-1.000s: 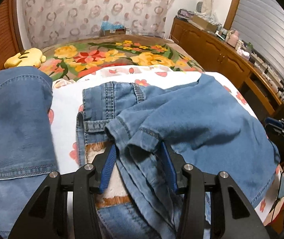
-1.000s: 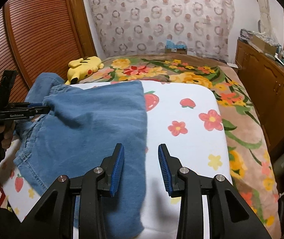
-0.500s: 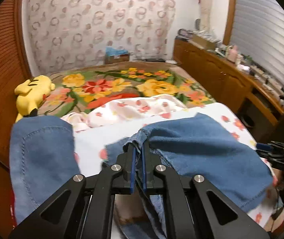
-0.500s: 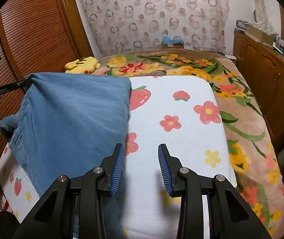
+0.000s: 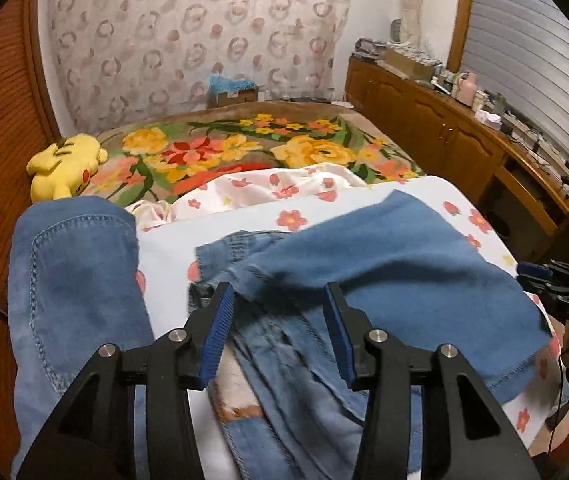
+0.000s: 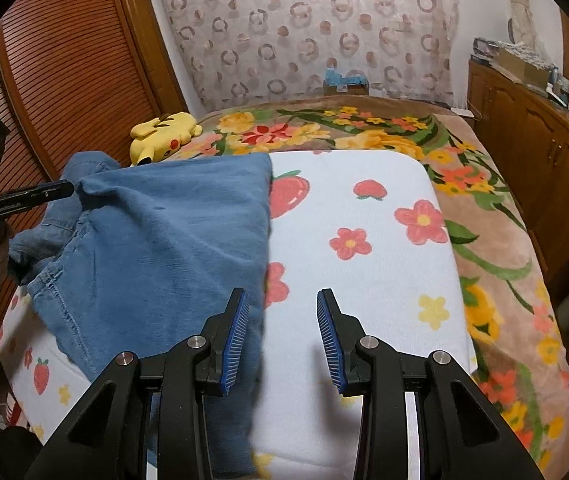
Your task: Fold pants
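The pants, blue denim, lie partly folded on a white fruit-and-flower cover spread over the bed, with one leg doubled across the waist area and a second portion draped at the left edge of the left wrist view. Denim of this kind is judged soft, moderately heavy and non-slippery; it drapes under its own weight, so hold is best taken at stitched hems, seams or the waistband, where layers stay together. The left gripper has just been opening: its jaws stand apart above the bunched fabric, pads clear of it. The right gripper hangs with jaws parted over the cover, empty, beside the pants' edge. A floral blanket and a yellow plush toy lie beyond. Small white lettering on the left gripper's body is unreadable.
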